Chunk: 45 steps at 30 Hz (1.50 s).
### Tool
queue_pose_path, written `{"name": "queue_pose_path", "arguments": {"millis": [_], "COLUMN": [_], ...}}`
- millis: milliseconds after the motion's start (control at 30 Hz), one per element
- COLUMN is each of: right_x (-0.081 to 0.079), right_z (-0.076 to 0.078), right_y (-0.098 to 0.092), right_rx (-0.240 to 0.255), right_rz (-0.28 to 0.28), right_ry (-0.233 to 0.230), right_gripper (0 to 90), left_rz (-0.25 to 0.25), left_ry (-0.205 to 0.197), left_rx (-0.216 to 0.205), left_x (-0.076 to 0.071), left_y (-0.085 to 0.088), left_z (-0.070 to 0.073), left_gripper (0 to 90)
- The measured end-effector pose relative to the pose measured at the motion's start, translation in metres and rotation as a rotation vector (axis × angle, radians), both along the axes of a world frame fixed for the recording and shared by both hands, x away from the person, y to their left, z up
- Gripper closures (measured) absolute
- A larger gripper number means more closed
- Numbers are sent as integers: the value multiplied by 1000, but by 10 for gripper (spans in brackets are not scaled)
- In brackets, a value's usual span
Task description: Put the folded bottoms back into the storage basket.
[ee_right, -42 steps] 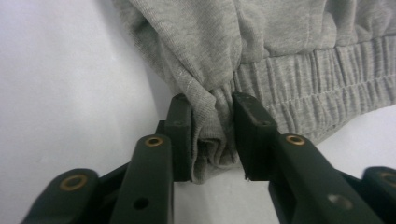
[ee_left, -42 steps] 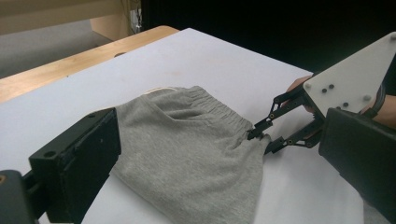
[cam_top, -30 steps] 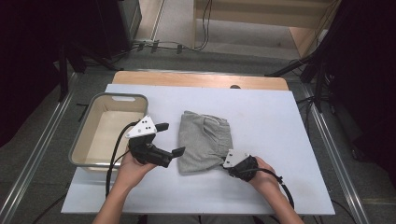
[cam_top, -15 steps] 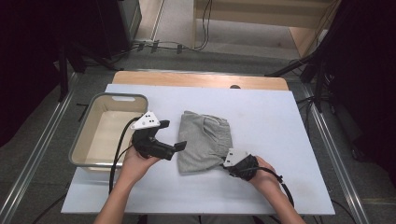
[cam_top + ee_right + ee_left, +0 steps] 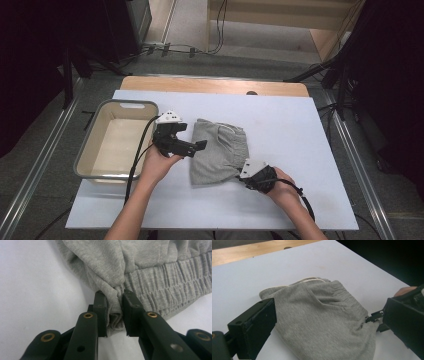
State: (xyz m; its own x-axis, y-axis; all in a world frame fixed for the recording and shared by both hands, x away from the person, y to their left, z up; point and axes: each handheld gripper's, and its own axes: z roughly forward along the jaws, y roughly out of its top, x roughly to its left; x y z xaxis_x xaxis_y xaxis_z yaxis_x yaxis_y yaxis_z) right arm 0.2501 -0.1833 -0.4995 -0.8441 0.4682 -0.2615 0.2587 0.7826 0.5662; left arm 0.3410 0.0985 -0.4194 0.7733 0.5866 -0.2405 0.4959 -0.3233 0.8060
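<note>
grey jersey fabric bunches between the black jaws of the right gripper (image 5: 114,312) in the right gripper view, clamped tight on a fold at the corner of a pair of folded grey sweat shorts (image 5: 140,267), just beside the ribbed elastic waistband (image 5: 172,295). seen from the high view, the right gripper (image 5: 248,176) sits in the person's right hand (image 5: 280,186) near the front edge of the white table (image 5: 310,140), its cable trailing back along the forearm, and it grips the shorts (image 5: 217,152) at their near right corner. the shorts lie flat at the middle of the table, waistband to the right. on their left side the left gripper (image 5: 199,146), held in the person's left hand (image 5: 157,164), hovers with its jaws spread apart, tips at the left edge of the garment and holding nothing. the left gripper view looks across the shorts (image 5: 322,315) between its two wide-set jaws, with a cream drawstring (image 5: 308,280) at the far edge of the fabric and the right gripper (image 5: 374,317) pinching the far corner. to the left of the left gripper a grey plastic tub (image 5: 90,150) stands on the table, just beside the hand. beyond the white surface a strip of wooden tabletop (image 5: 215,86) runs along the far edge, with cables (image 5: 190,49) on the floor behind it.
</note>
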Motion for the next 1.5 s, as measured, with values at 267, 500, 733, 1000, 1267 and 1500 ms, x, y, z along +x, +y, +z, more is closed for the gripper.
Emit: {"name": "queue_pose_path", "arguments": {"millis": [267, 500, 733, 1000, 1267, 1500], "right_x": [0, 0, 1, 1, 1, 1], "right_z": [0, 0, 1, 1, 0, 0], "right_y": [0, 0, 0, -1, -1, -1], "right_rx": [1, 6, 4, 6, 11, 10], "right_rz": [1, -3, 2, 5, 8, 9], "right_ry": [5, 7, 11, 15, 29, 29], "right_gripper": [729, 729, 729, 729, 729, 729], "left_rz": [27, 49, 79, 104, 137, 165], "left_ry": [32, 75, 136, 148, 170, 182], "left_rx": [27, 53, 32, 49, 59, 79], "left_x": [15, 26, 40, 48, 58, 63], "left_y": [-10, -16, -14, -14, -11, -12], "left_z": [1, -3, -14, -22, -32, -38], "left_gripper": [0, 0, 0, 0, 38, 74]}}
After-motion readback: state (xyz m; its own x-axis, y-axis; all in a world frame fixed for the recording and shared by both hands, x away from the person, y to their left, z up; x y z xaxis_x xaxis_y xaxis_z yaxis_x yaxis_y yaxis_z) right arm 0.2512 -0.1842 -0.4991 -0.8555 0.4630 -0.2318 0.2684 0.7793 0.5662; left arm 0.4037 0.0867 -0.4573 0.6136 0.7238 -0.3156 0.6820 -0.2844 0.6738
